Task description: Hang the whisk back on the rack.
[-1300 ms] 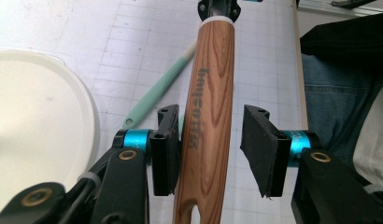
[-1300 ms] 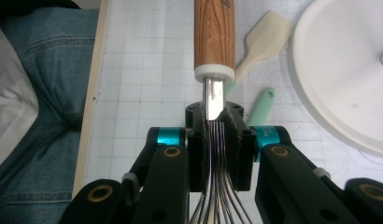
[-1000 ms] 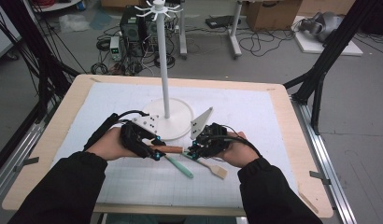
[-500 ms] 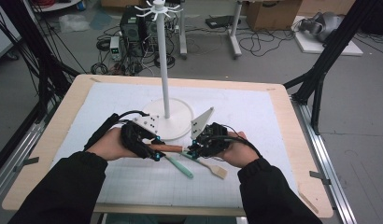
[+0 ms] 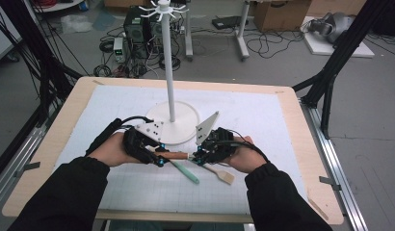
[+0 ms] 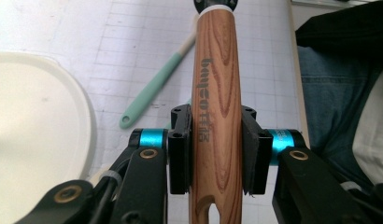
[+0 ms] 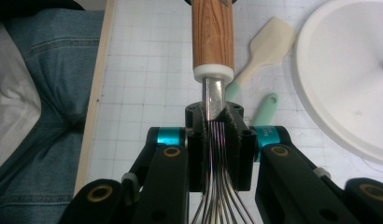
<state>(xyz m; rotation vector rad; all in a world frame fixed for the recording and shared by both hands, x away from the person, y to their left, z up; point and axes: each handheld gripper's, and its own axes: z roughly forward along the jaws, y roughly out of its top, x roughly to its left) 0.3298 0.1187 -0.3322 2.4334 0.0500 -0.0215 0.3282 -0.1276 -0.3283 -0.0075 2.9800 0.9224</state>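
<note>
Whisk held level between the 2 grippers, just above the mat and in front of the stand's round base [image 5: 178, 126].

Right gripper [image 7: 218, 135]: jaws nearly closed, pads pinching the bundled whisk wires [image 7: 216, 140] just below the metal neck. Likely chosen because the wires gather narrow there and give a firm hold.

Left gripper [image 6: 217, 151]: jaws have just been closing, with the wooden handle [image 6: 216, 93] between them; both pads now appear to sit against its sides (contact on the right pad is hard to confirm from this angle). The slotted end of the handle points back toward this gripper, so the hold is near the hanging end. My reading: a 2-handed transfer, the handle being taken over so the slot can later go onto a hook of the stand [image 5: 167, 57].

Containers: none on the table. Loose on the mat [image 5: 263, 120] under the whisk: 2 utensils, a mint-handled one [image 5: 185, 171] and a cream spatula [image 5: 219, 173], lying near each other.
</note>
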